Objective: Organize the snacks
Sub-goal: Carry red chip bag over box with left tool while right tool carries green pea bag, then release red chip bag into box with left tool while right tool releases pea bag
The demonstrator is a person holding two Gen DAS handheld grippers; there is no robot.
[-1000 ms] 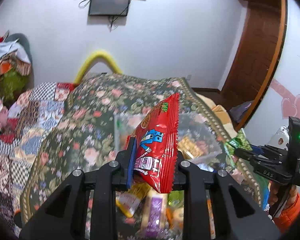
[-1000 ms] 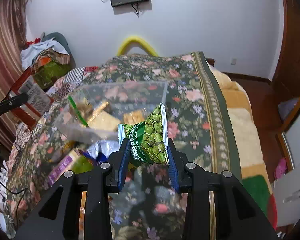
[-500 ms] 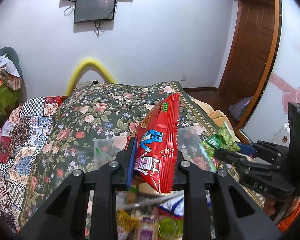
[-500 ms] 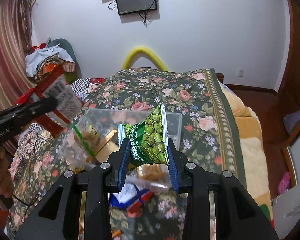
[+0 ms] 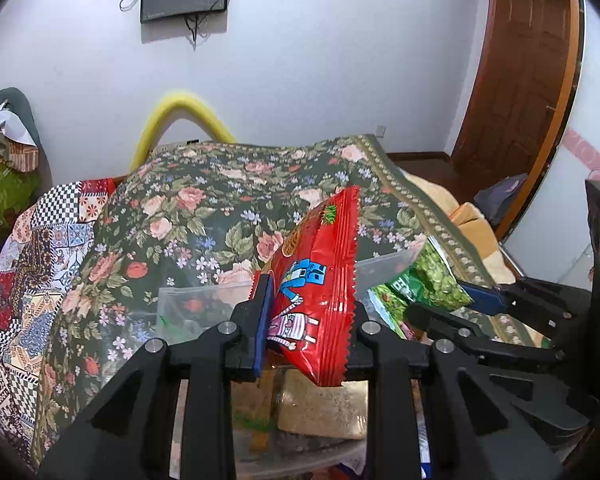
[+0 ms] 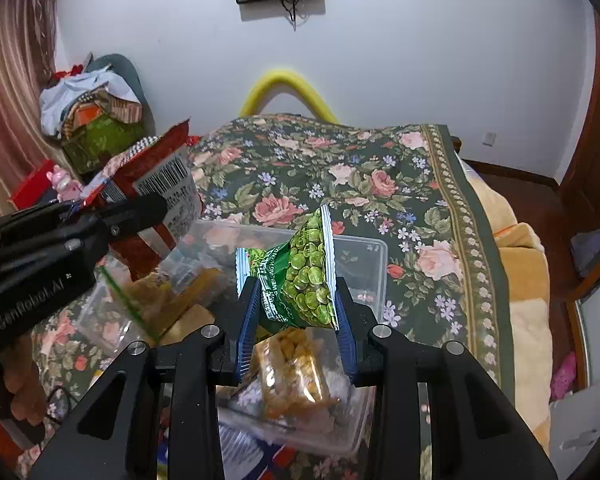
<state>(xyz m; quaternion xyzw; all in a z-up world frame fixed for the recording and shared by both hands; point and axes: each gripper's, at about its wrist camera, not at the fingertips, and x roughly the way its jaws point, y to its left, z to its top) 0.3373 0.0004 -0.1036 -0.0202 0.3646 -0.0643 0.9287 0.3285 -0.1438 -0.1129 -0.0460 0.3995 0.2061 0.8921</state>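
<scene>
My left gripper (image 5: 308, 316) is shut on a red snack packet (image 5: 320, 280) with a cartoon figure, held upright over a clear plastic box (image 5: 204, 300) on the bed. My right gripper (image 6: 296, 304) is shut on a green pea packet (image 6: 304, 280), above the same clear box (image 6: 364, 252). Inside the box lie a bag of yellow snacks (image 6: 296, 368) and other clear bags (image 6: 180, 280). From the left wrist, the right gripper (image 5: 452, 304) shows at the right with the green packet (image 5: 428, 284). From the right wrist, the left gripper (image 6: 140, 216) shows at the left with the red packet (image 6: 160, 176).
The box rests on a floral bedspread (image 6: 340, 168). A patchwork quilt (image 5: 32, 260) covers the bed's left side. Piled clothes and bags (image 6: 96, 120) sit at the far left by a curtain. A yellow curved tube (image 6: 288, 88) rises behind the bed. A wooden door (image 5: 520, 80) stands at right.
Both grippers have moved forward and a little down, with their packets still gripped. The clear box now lies right under them, and they have drawn closer together.
</scene>
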